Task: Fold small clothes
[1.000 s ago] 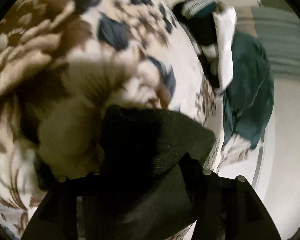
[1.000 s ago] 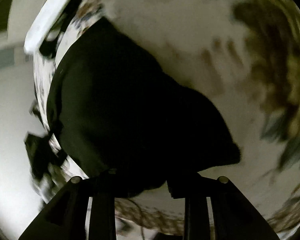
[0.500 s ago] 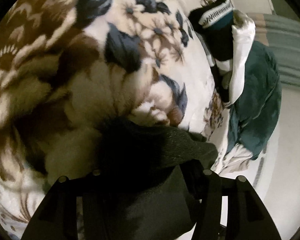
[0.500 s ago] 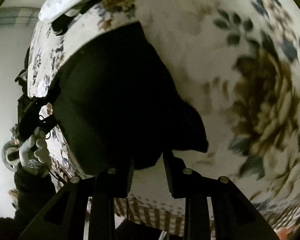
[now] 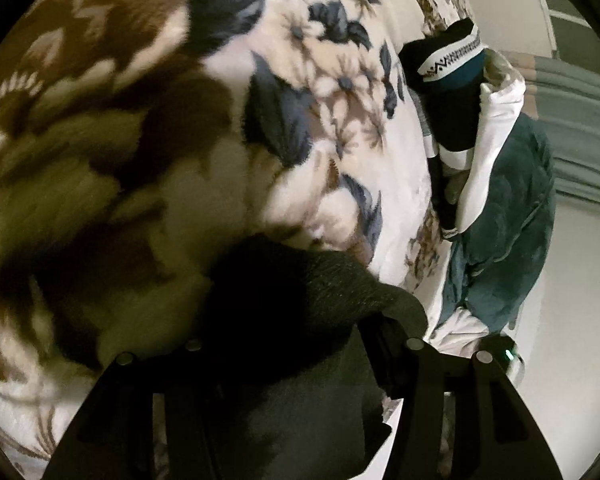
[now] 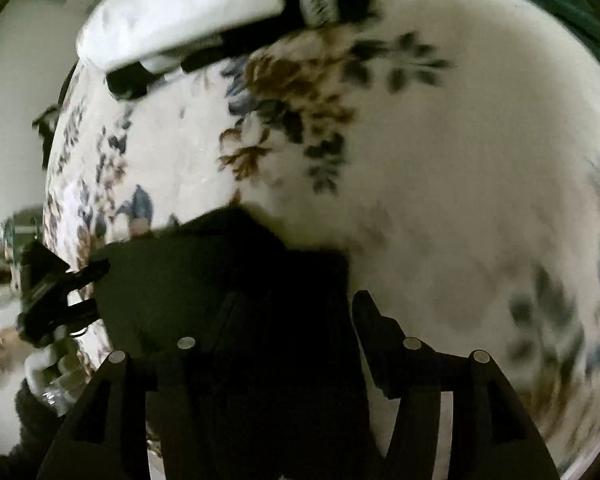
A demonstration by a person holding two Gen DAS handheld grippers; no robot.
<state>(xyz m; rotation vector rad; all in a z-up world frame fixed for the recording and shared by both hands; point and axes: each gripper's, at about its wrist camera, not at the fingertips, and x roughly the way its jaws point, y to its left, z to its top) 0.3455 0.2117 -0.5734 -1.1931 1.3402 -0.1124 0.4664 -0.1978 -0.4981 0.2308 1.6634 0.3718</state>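
A small black knit garment (image 5: 300, 312) hangs between both grippers over a floral blanket (image 5: 148, 112). My left gripper (image 5: 288, 344) is shut on one edge of it; the cloth fills the gap between the fingers. In the right wrist view my right gripper (image 6: 272, 320) holds the same black garment (image 6: 220, 280), which drapes over its left finger; the right finger (image 6: 380, 332) stands apart from the cloth. The left gripper (image 6: 56, 292) also shows at the far left of that view, clamped on the garment's other edge.
A pile of other clothes lies at the blanket's far edge: a black and teal patterned knit (image 5: 452, 64), a white piece (image 5: 488, 152) and a teal fleece (image 5: 504, 240). In the right wrist view the white piece (image 6: 180, 12) lies at the top. Pale floor borders the bed.
Both grippers have drawn the black garment back toward me across the blanket. In the right wrist view much less of it shows, and more blanket is uncovered.
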